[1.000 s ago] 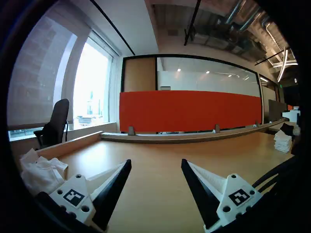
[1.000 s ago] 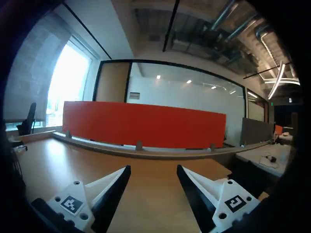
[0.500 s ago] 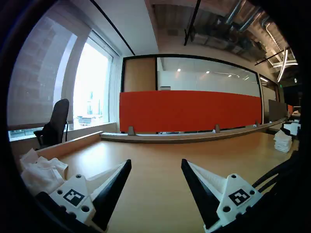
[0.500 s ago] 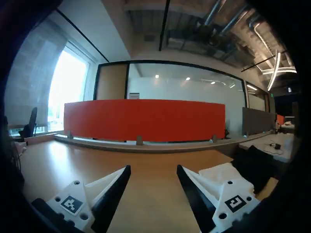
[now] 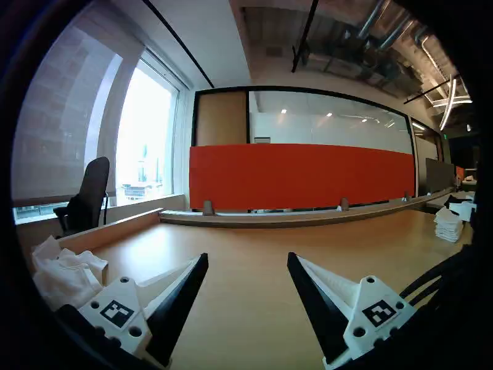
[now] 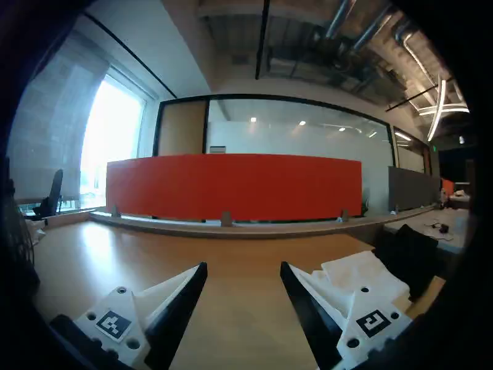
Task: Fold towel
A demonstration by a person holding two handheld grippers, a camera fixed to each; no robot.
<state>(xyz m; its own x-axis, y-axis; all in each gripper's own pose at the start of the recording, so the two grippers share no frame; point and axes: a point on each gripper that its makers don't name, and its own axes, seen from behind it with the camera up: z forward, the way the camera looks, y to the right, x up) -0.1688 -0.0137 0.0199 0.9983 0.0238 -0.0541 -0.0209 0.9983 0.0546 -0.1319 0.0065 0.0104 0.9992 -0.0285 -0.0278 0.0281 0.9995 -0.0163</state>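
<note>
Hovering low over the wooden table (image 5: 345, 237), left gripper (image 5: 246, 255): we record its jaws spread wide, with nothing between them.
Crumpled white towels (image 5: 65, 276): a loose heap at the near left edge of the table, beside the outer side of the gripper's left finger; we cannot tell whether they touch.
Stack of folded towels (image 5: 448, 226): far right on the same table, well apart from the left gripper.
Right gripper (image 6: 243, 265): jaws likewise wide and empty, low over bare wood.
Folded white pile (image 6: 365, 274): we see it in the right gripper view, lying flat on the table just behind and to the right of the right-hand finger, with a dark object (image 6: 410, 250) against its far right side.
Orange partition (image 5: 302, 176): upright along the far edge of the table.
Office chair (image 5: 86, 197): far left, beside the bright window (image 5: 145, 151).
</note>
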